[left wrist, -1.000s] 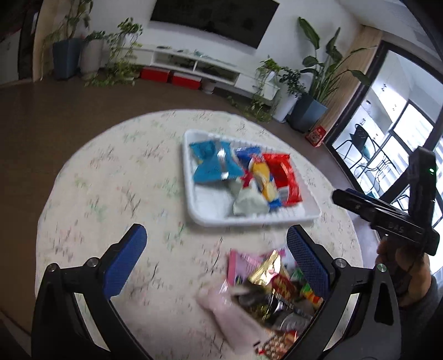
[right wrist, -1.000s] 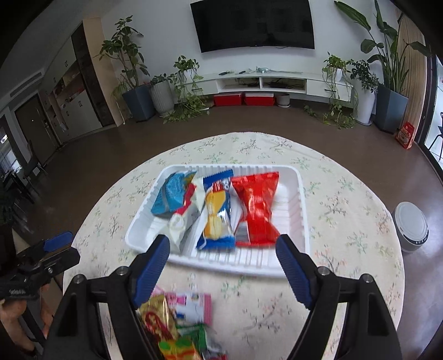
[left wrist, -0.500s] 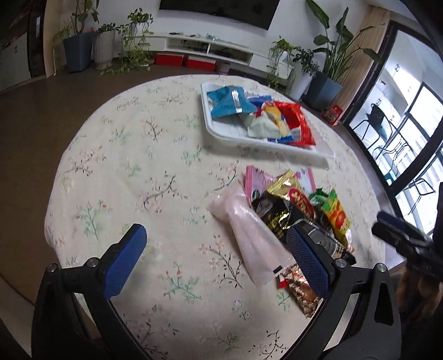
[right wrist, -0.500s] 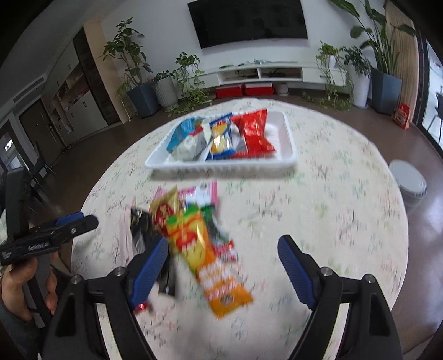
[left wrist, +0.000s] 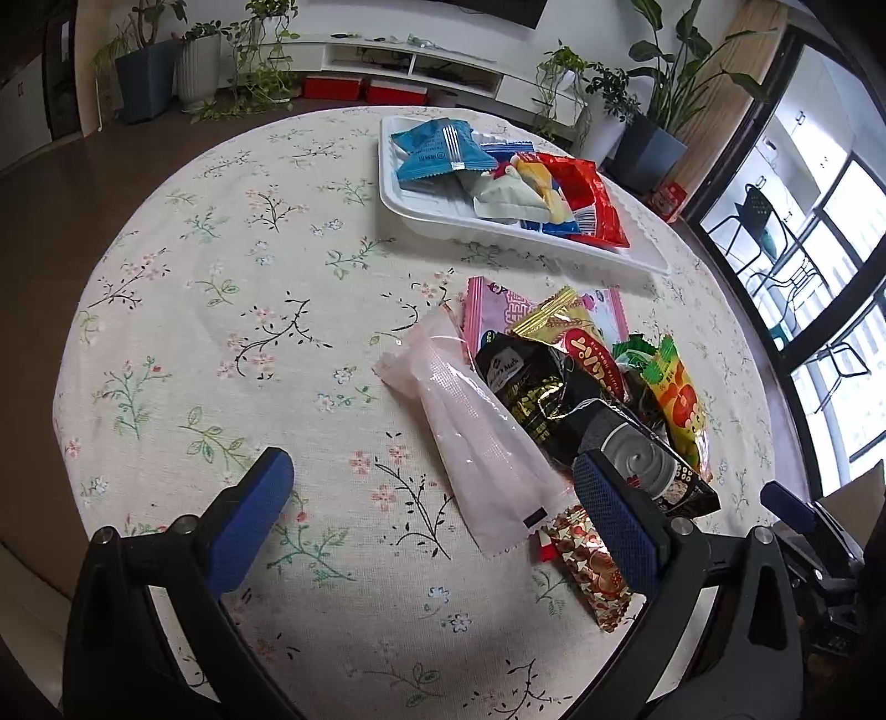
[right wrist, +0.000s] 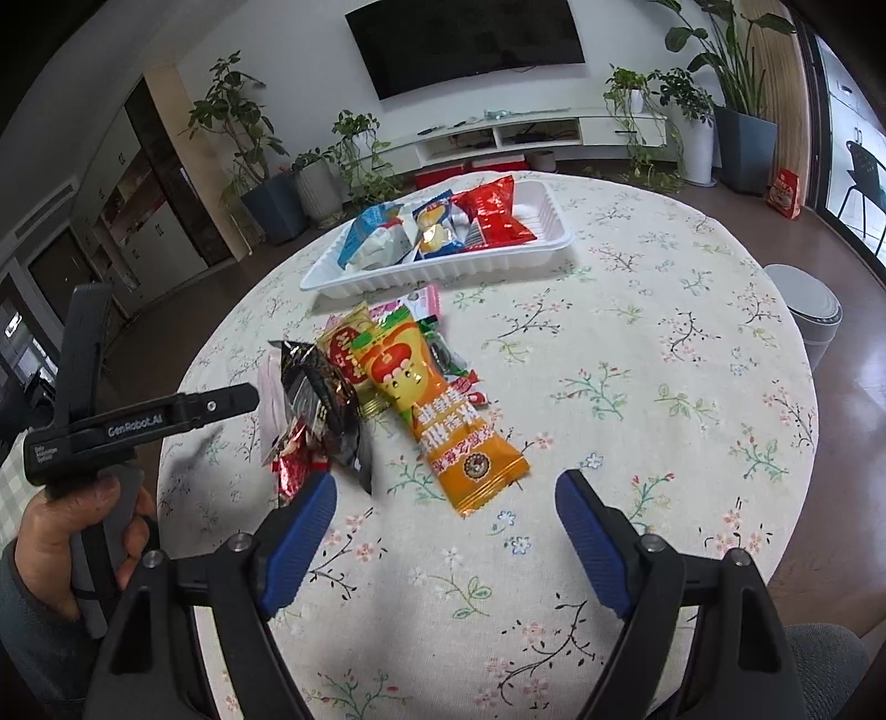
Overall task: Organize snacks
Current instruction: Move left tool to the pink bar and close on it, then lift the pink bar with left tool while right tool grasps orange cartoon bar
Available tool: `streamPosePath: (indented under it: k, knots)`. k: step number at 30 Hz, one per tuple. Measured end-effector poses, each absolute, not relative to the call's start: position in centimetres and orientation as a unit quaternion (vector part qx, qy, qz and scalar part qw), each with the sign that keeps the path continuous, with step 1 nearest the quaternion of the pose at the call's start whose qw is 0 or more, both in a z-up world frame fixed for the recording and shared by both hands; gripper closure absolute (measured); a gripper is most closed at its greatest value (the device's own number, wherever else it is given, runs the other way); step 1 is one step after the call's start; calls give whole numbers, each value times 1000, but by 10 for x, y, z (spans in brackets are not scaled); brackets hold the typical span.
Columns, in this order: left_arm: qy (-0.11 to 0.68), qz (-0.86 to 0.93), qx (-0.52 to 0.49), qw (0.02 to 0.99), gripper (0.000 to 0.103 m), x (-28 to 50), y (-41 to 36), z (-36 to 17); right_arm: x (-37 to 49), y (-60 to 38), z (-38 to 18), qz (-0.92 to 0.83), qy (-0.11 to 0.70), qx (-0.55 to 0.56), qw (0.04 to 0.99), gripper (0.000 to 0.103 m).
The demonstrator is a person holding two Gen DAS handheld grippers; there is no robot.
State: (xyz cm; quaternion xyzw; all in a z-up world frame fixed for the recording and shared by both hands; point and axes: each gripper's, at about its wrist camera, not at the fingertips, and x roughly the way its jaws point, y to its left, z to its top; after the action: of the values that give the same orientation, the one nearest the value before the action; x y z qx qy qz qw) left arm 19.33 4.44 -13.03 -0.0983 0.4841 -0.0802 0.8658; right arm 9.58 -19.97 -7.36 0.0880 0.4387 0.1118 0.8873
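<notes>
Right wrist view: several packets are lying in the tray (right wrist: 515,259); beyond the released right hand-held gripper (right wrist: 446,534), perhaps seven loose snacks (right wrist: 421,387) are waiting.

both grippers (empty) withdrawn from tray (right wrist: 443,271)

Home living room, wall-mounted television (right wrist: 465,44), low white media console (right wrist: 531,133), potted plants (right wrist: 243,144), floral-clothed round table (right wrist: 637,387)

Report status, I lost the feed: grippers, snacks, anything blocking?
Left gripper and right gripper open, both empty. Loose snack pile on tablecloth, short of white tray; tray part filled. Nothing blocking.
</notes>
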Motion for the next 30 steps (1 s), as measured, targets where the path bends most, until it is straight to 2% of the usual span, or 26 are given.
streamPosePath:
  k: [9,12,13,14,15,17,19,30]
  knots:
    - [511,-95,-90,849,3,226,37,-148,95,-198,-71,104,442,73,888,19]
    - [509,-105,-92,850,10,234,37,-149,98,-197,-70,104,444,66,888,19]
    - [509,-109,-91,849,17,235,37,-149,98,-197,-69,104,444,65,887,19]
    - [509,-110,-88,849,30,236,38,-148,99,-197,-69,104,444,64,888,19]
    - [509,-110,-87,849,36,236,40,-148,100,-197,-68,104,443,62,888,19]
    - [510,-105,-89,849,55,238,47,-148,102,-197,-67,104,442,55,889,19]
    - [512,-109,-94,847,60,238,52,-148,106,-197,-63,103,437,45,892,19]
    - [537,-117,12,835,60,257,33,-150,143,-194,-64,127,471,-33,873,19]
